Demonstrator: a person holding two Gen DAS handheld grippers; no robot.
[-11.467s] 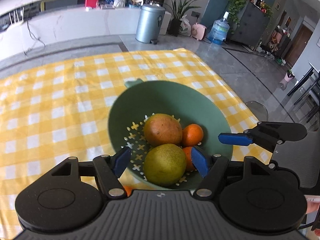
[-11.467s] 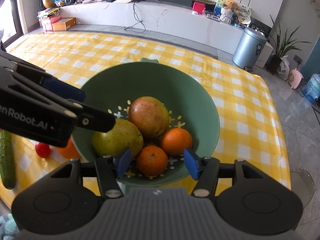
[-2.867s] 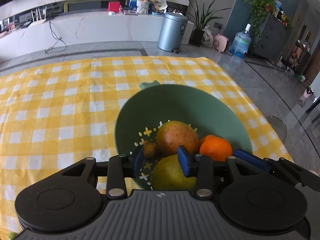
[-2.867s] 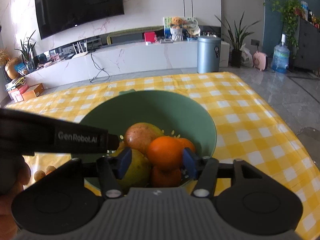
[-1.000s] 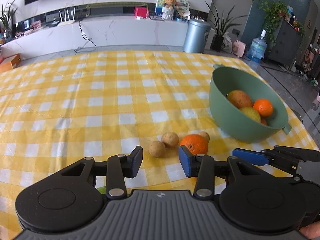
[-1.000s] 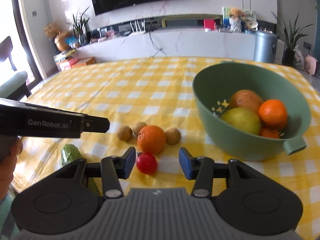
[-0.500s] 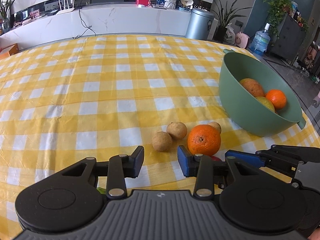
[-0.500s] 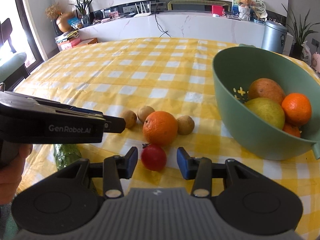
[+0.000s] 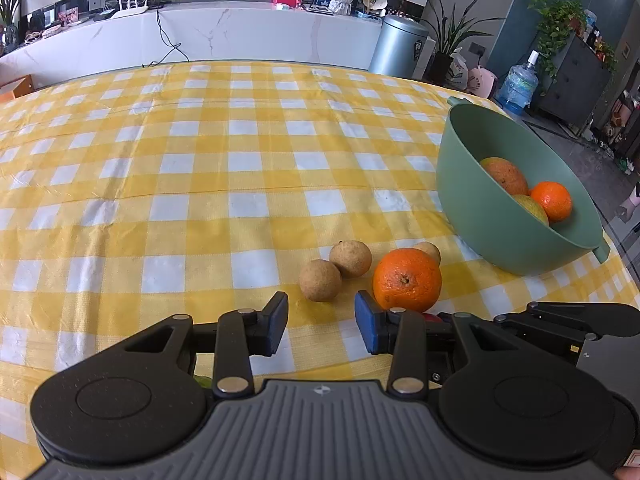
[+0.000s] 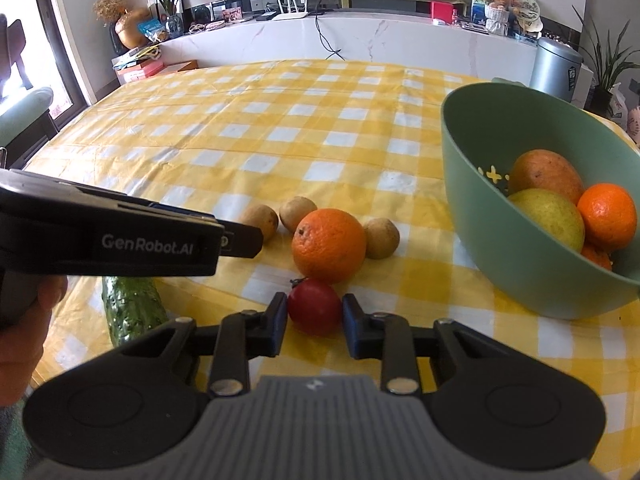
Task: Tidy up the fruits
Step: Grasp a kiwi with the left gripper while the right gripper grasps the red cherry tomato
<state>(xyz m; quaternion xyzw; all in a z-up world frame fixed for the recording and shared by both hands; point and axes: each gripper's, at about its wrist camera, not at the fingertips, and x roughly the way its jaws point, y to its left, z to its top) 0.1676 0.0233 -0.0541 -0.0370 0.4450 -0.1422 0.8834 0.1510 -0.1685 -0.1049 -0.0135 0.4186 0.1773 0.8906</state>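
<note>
While both tools point down at the yellow-and-white checked desk (image 10: 248, 136), this is how things sit:

Right tool (image 10: 314, 330): its two blue pads are narrow and press on both sides of the small round red tomato (image 10: 315, 306), so it holds the tomato.

Left tool (image 9: 321, 323): its pads are partly apart, with only bare cloth between them. It holds nothing.

Big round orange (image 10: 329, 245): just past the right tool's tips, touching or almost touching the tomato. From the left tool it sits just ahead of the right-hand pad.

Three small round brown fruits (image 10: 296, 213): a bit farther ahead than the orange, two on its left side and one on its right. They are close to it.

Bumpy green cucumber (image 10: 132, 309): left of the right tool, lying under the left tool.

Green plastic bowl with star-shaped holes (image 10: 496, 236): ahead and to the right of both tools, standing on the desk.

Inside the bowl: a red-brown mango (image 10: 546, 176), a yellow-green pear (image 10: 550, 216) and small orange tangerines (image 10: 607, 216).

Person's hand (image 10: 24, 332): grips the left tool's handle, at the left edge of the right tool's view.
</note>
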